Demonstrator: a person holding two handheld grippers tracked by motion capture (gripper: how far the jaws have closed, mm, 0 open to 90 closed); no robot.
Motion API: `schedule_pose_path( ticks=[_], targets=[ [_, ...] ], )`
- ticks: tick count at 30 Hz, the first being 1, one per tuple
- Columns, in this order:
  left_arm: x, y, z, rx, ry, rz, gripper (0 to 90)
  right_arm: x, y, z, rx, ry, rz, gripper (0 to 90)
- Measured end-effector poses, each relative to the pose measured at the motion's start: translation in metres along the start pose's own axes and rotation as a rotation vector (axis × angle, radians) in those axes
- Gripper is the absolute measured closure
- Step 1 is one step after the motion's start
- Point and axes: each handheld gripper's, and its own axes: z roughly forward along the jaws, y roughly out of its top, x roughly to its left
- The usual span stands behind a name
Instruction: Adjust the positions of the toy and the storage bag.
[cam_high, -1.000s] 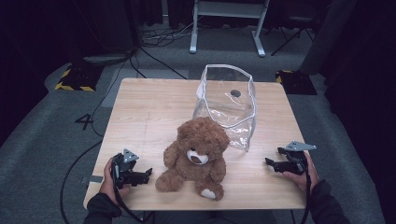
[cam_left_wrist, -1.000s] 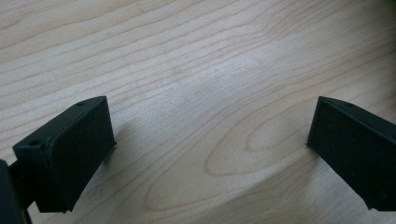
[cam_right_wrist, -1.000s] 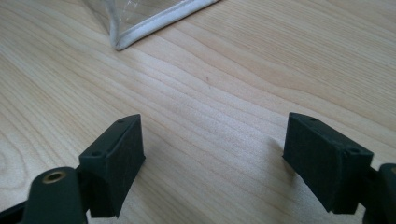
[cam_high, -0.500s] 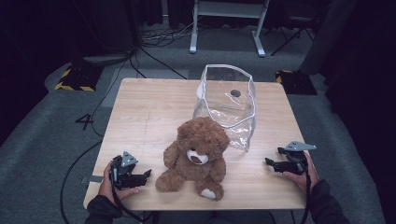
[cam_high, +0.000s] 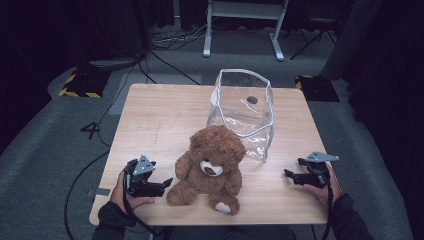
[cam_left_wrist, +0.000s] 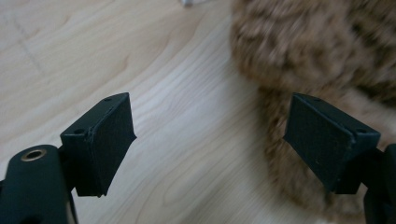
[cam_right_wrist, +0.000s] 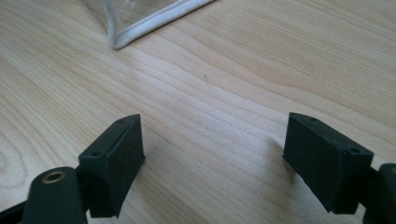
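The left gripper (cam_high: 162, 184) hangs low over the tabletop (cam_high: 160, 115) with its fingers (cam_left_wrist: 105, 140) spread wide and empty; they have just eased a shade further apart, and nothing lies between them but bare wood. The teddy bear (cam_high: 210, 167) sits just past the tip of those fingers, its nearer leg off to one side of the gap and not inside it. A close from this line would likely catch loose fur or nothing at all, and a shove forward could tip the soft toy over, since it sits upright on a small base.

Beyond the bear, away from both sets of fingers, the clear plastic bag (cam_high: 245, 112) stands with its mouth up, close behind the toy and perhaps touching it. Its walls look limp. If the bear is to go in, the rim may fold shut under the weight, or the whole bag may slide across the smooth wood.

On the right, the right gripper (cam_high: 289, 175) rests near the tabletop edge, fingers (cam_right_wrist: 119, 156) wide apart and holding nothing, with the bag's white-edged corner (cam_right_wrist: 116, 43) well ahead of them. From there it is too far off to steady the bag in time.
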Motion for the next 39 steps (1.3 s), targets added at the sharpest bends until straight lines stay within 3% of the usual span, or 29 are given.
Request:
schedule_pose_path(
  ticks=[4, 17, 25, 39],
  targets=[
    [-0.009, 0.017, -0.002, -0.052, -0.044, 0.032, 15.8, 0.0, -0.002, -0.002, -0.001, -0.007, 0.001, 19.9],
    [-0.02, 0.041, 0.015, -0.021, -0.08, 0.099, 15.8, -0.001, -0.001, -0.001, 0.001, -0.018, 0.016, 18.7],
    [-0.029, 0.061, 0.031, -0.015, -0.127, 0.16, 15.9, 0.0, -0.002, -0.002, 0.001, -0.02, 0.017, 18.7],
    [-0.03, 0.085, 0.046, -0.021, -0.208, 0.21, 15.6, 0.0, -0.002, -0.002, 0.0, -0.023, 0.016, 18.7]
  ],
)
